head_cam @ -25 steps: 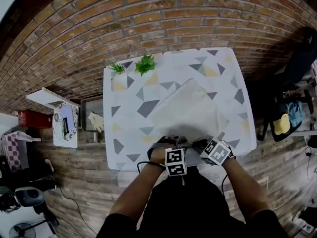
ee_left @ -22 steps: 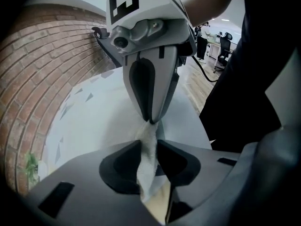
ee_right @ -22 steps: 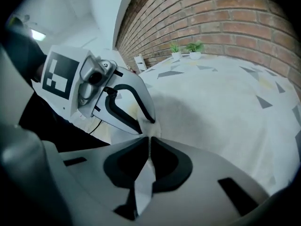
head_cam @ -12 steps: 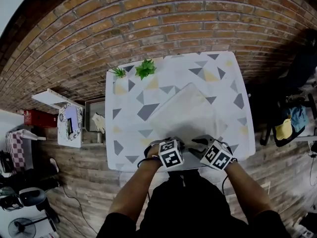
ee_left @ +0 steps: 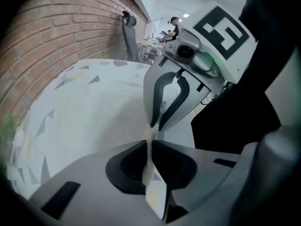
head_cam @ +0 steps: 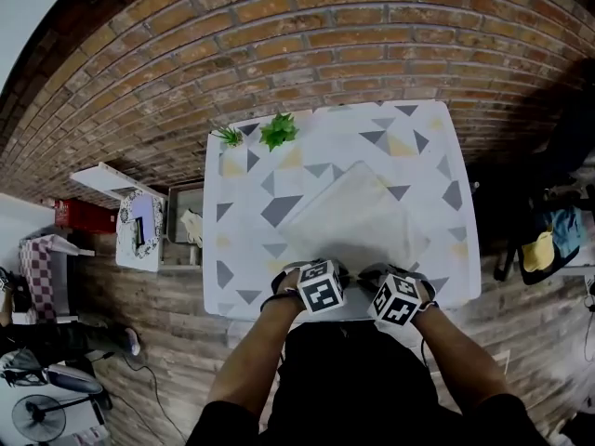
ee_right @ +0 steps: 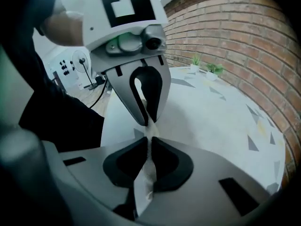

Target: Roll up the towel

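pinching a thin fold of towel (head_cam: 358,216) edge in both left gripper (ee_left: 149,147) and right gripper (ee_right: 149,145), jaws just closed onto the cloth, side by side at lower centre of the frame. spread flat beyond, mid-frame, on the patterned desk (head_cam: 242,240). further out, two small plants (head_cam: 278,130) at upper left, near the brick wall (head_cam: 307,35).

Two small plants (head_cam: 278,130), likely potted, table (head_cam: 335,137) corner.

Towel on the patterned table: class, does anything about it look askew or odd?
The towel lies skewed, its edges diagonal to the table's edges, one corner pointing toward the brick wall. Nothing looks spilled or damaged.
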`<action>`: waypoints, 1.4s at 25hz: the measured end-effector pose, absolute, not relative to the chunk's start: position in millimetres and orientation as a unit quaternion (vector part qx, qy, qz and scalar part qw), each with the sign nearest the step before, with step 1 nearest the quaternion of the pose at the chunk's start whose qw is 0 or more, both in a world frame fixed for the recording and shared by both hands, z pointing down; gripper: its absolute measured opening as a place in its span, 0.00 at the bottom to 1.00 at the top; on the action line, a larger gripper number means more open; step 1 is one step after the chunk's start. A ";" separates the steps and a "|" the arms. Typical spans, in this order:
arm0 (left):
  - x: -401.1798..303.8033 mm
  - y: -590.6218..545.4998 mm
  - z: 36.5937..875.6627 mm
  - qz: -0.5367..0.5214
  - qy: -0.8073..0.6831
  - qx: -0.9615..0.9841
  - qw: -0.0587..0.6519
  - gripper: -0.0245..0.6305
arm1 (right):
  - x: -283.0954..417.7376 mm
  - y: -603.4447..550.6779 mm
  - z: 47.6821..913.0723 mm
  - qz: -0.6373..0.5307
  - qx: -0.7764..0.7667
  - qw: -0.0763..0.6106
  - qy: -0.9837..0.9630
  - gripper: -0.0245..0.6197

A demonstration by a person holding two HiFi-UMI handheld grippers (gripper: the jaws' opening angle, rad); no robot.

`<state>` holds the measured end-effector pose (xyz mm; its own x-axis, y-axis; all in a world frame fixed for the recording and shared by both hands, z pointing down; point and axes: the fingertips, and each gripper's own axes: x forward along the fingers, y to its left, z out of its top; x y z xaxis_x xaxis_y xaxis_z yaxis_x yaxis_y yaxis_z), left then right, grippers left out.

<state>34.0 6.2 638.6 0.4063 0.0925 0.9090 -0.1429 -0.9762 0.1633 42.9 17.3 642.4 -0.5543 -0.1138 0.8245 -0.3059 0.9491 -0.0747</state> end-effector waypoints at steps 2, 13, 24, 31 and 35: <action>33.5 2.4 636.6 0.555 -0.026 0.829 0.065 0.11 | 43.8 13.0 643.6 0.146 0.115 0.446 -0.876 0.11; 39.8 4.0 630.5 0.548 0.001 0.834 -0.059 0.19 | 47.6 -14.4 643.7 0.250 0.099 0.441 -0.857 0.11; 39.9 0.5 636.3 0.550 0.033 0.831 -0.080 0.19 | 42.8 -8.6 641.1 0.225 0.102 0.464 -0.851 0.19; 38.7 5.8 639.5 0.558 0.048 0.821 -0.107 0.34 | 37.8 2.7 642.0 0.229 0.079 0.464 -0.852 0.14; 37.8 10.1 648.3 0.563 0.068 0.820 -0.084 0.21 | 40.8 -0.9 642.7 0.244 0.087 0.454 -0.853 0.14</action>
